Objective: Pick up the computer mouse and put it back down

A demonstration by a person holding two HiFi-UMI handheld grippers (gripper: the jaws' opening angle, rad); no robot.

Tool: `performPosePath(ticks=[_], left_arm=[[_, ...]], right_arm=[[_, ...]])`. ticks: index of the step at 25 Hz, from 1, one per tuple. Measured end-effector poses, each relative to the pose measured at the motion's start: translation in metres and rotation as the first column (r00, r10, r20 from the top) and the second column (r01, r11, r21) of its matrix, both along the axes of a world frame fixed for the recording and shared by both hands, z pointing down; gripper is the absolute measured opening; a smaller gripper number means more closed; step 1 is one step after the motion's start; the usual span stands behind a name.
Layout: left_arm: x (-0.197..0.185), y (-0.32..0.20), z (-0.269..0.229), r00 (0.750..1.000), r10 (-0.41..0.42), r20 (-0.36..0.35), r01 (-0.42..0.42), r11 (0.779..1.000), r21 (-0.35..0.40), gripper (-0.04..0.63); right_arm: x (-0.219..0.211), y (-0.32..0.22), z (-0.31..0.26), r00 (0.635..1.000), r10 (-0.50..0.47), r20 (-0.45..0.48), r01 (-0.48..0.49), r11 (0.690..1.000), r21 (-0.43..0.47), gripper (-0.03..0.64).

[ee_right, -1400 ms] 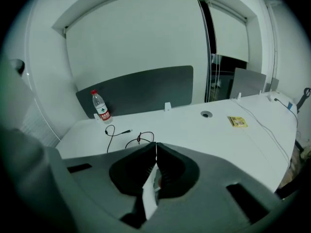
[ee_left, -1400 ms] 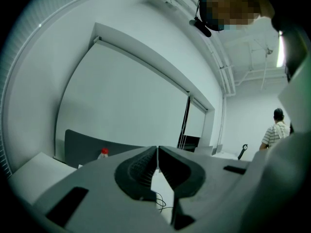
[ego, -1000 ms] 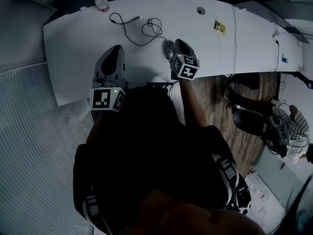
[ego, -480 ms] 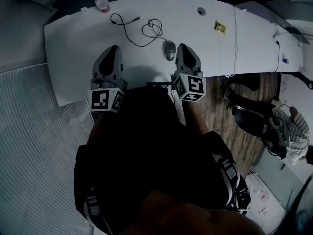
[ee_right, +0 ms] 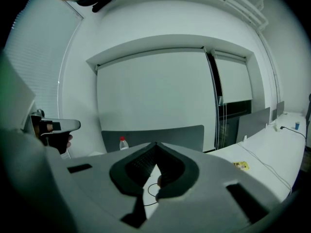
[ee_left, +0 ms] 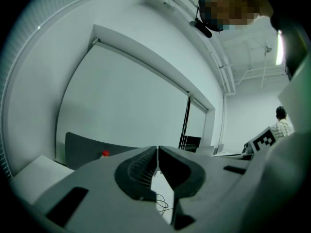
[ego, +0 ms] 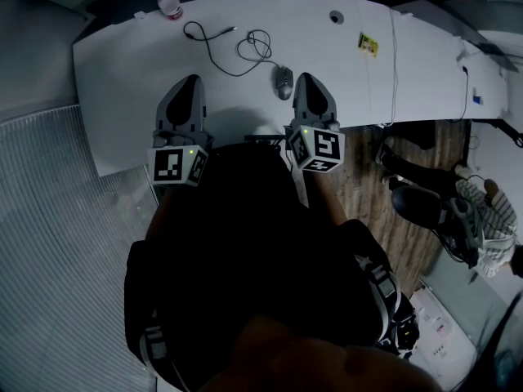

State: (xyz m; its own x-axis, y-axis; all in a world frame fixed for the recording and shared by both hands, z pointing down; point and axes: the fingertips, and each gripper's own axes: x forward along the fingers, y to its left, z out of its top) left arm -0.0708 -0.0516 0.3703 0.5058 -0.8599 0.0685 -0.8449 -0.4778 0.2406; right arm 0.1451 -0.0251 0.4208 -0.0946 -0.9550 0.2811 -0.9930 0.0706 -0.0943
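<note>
A grey computer mouse [ego: 283, 82] lies on the white table [ego: 122, 72], its black cable [ego: 239, 49] looping away to the far left. My right gripper [ego: 311, 79] hovers just right of the mouse, apart from it, jaws shut and empty. In the right gripper view the jaws [ee_right: 156, 143] meet at the tip, and the mouse is hidden beneath them. My left gripper [ego: 189, 81] hangs over the table's left part, also shut with nothing in it; in the left gripper view its jaws [ee_left: 157, 148] are pressed together.
A red-capped bottle [ego: 170, 2] stands at the table's far left corner. A yellow tag [ego: 367, 45] and a round cable hole [ego: 336, 18] sit at the far right. The table's near edge runs under both grippers. Wooden floor and a seated person [ego: 482, 219] lie to the right.
My right gripper rose off the mouse and drew back toward me, uncovering the mouse, which stays on the table. The left gripper has not moved.
</note>
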Motion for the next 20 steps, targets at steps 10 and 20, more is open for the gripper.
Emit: performPosePath(ticks=[10, 20], left_arm=[[0.0005, 0.0001, 0.0004, 1.000, -0.001, 0.004, 0.001, 1.000, -0.006, 0.011], [-0.0007, -0.0012, -0.0002, 1.000, 0.001, 0.001, -0.001, 1.000, 0.000, 0.011]], right_arm=[[-0.0047, -0.0015, -0.0025, 1.000, -0.030, -0.005, 0.030, 0.999, 0.016, 0.000], [-0.0070, -0.0009, -0.0027, 0.999, -0.035, -0.022, 0.035, 0.999, 0.009, 0.000]])
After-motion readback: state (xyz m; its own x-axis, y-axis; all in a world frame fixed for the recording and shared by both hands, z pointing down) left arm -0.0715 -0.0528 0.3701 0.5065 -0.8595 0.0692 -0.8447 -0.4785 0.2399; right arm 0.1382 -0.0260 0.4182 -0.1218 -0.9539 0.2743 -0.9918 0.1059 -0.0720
